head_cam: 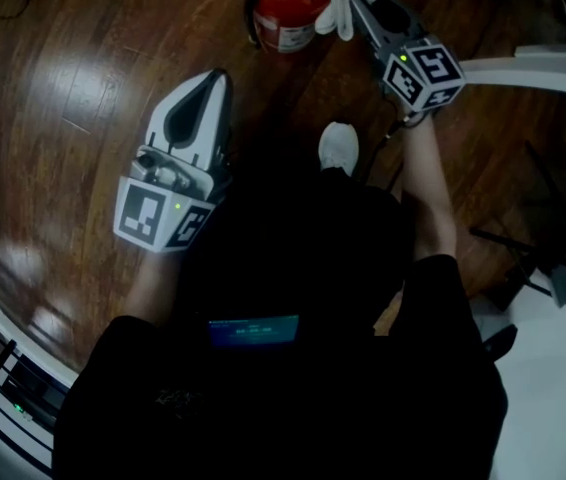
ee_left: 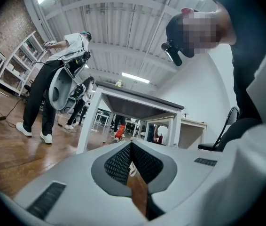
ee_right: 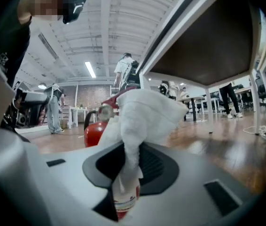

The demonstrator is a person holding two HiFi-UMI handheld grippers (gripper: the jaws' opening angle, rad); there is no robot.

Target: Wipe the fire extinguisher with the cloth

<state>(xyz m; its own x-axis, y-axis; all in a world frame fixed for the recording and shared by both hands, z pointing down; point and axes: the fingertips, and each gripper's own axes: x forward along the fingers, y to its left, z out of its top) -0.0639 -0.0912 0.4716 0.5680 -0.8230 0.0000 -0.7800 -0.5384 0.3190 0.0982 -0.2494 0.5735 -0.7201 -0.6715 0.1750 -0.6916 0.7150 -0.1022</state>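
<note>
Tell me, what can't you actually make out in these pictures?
1. The fire extinguisher: the head view's upper edge cuts off its top; in the right gripper view the cloth hides most of it.
2. Its label: too small in the head view, blurred in the right gripper view.
3. The right claw: its tips are buried in the cloth in the head view.
4. Whether the cloth touches the fire extinguisher: no view settles it.

No print can be read; the label [head_cam: 293,36] on the fire extinguisher [head_cam: 288,3] is too blurred.
</note>
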